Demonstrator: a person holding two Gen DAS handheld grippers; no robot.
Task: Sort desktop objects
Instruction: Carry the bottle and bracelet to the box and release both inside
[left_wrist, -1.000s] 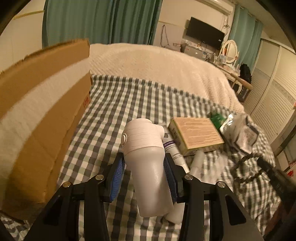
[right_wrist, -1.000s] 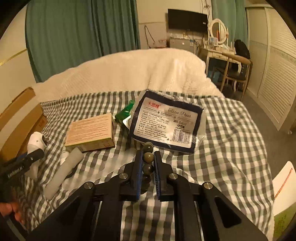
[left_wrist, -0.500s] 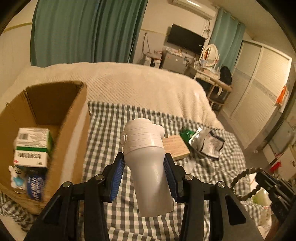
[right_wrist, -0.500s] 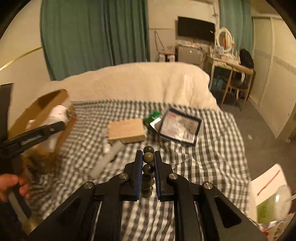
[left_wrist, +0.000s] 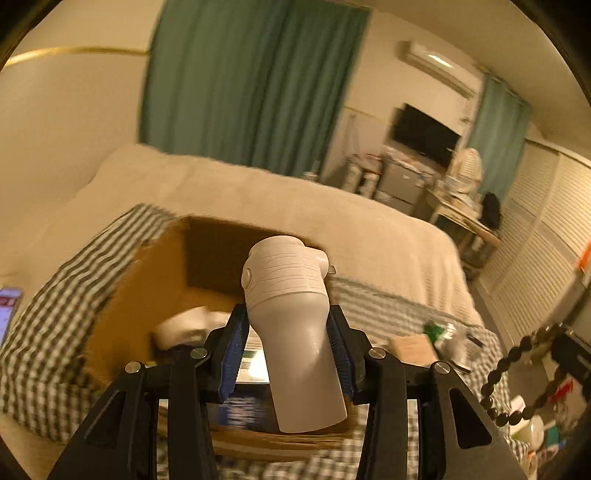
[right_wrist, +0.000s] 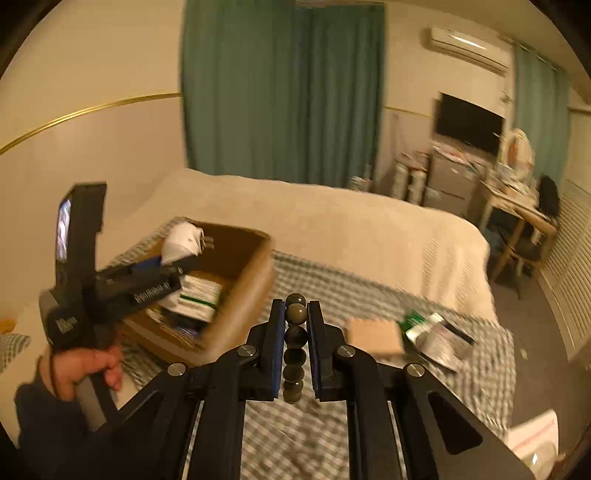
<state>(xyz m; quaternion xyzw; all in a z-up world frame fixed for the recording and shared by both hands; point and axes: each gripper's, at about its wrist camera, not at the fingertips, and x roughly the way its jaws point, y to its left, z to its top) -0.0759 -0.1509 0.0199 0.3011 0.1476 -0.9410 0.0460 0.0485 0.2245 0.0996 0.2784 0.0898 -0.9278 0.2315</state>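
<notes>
Left wrist: left gripper (left_wrist: 286, 354) clamps bottle (left_wrist: 291, 325) at waist over box (left_wrist: 162, 266); feels light, stiff, slick. Right gripper (right_wrist: 296, 343) pinches beads (right_wrist: 295, 332), loose, at 12.

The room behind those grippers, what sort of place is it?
Most likely a bedroom in a home. A bed with a cream blanket fills the middle, teal curtains hang behind it, and a wall television sits above a cluttered dresser.

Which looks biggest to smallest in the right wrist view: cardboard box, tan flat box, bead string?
As they look in that view:
1. cardboard box
2. tan flat box and bead string: unsure. The beads sit in the right tool, near the lens, which inflates them.
</notes>
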